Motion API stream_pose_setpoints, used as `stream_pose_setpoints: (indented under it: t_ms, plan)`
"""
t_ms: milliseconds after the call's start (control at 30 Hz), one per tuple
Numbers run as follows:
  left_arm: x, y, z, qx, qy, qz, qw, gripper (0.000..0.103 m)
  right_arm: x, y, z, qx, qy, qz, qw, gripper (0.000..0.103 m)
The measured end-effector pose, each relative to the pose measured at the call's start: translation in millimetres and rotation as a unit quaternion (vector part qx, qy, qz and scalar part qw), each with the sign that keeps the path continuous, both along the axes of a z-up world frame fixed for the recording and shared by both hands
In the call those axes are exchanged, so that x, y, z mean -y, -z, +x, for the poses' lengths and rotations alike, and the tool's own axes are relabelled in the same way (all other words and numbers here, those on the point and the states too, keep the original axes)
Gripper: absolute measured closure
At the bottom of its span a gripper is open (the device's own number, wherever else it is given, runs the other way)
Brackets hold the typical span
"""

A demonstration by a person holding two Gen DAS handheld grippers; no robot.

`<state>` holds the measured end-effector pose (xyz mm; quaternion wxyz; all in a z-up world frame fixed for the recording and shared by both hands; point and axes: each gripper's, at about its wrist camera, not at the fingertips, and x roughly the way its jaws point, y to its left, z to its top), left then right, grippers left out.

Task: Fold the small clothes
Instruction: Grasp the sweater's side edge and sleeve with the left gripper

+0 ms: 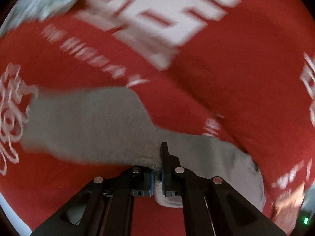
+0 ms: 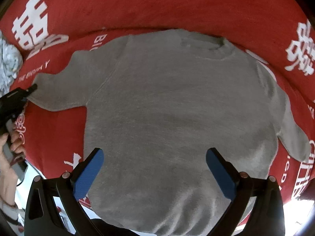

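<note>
A small grey sweater (image 2: 173,106) lies flat on a red cloth, neck at the far side, both sleeves spread out. My right gripper (image 2: 155,169) is open and empty above the sweater's lower body. My left gripper (image 1: 157,177) is shut on the cuff of the sweater's left sleeve (image 1: 94,122). In the right wrist view the left gripper (image 2: 31,88) shows at the left edge, at the end of that sleeve. The left wrist view is blurred.
A red cloth with white printed characters (image 2: 157,5) covers the surface under the sweater. A crumpled pale patterned fabric (image 2: 7,64) lies at the far left. A person's hand (image 2: 11,141) holds the left gripper.
</note>
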<state>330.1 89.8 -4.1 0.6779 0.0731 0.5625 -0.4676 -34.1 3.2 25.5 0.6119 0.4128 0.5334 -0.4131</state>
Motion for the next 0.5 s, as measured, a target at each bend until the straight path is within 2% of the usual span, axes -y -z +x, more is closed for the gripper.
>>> stream_pose_setpoints:
  t_ms: [67, 167, 267, 333, 367, 433, 500]
  plan:
    - [19, -21, -23, 0.017, 0.041, -0.02, 0.9988, 0.097, 2, -5, -14, 0.006, 0.018, 0.001, 1.0, 0.0]
    - [51, -57, -76, 0.033, 0.111, -0.056, 0.9917, 0.097, 7, -13, -38, 0.012, 0.04, -0.007, 0.999, 0.0]
    - [82, -83, -148, 0.041, 0.194, -0.08, 0.9768, 0.097, 15, -20, -65, 0.016, 0.065, -0.019, 0.998, 0.0]
    - [103, -85, -206, 0.056, 0.252, -0.08, 0.9627, 0.097, 21, -24, -86, 0.021, 0.086, -0.026, 0.996, 0.0]
    - [108, -83, -225, 0.059, 0.269, -0.077, 0.9583, 0.097, 24, -26, -99, 0.022, 0.096, -0.028, 0.995, 0.0]
    - [118, -69, -273, 0.059, 0.306, -0.056, 0.9485, 0.097, 28, -26, -125, 0.024, 0.113, -0.029, 0.993, 0.0]
    - [130, -45, -311, 0.084, 0.332, -0.015, 0.9395, 0.097, 30, -21, -148, 0.021, 0.125, -0.025, 0.992, 0.0]
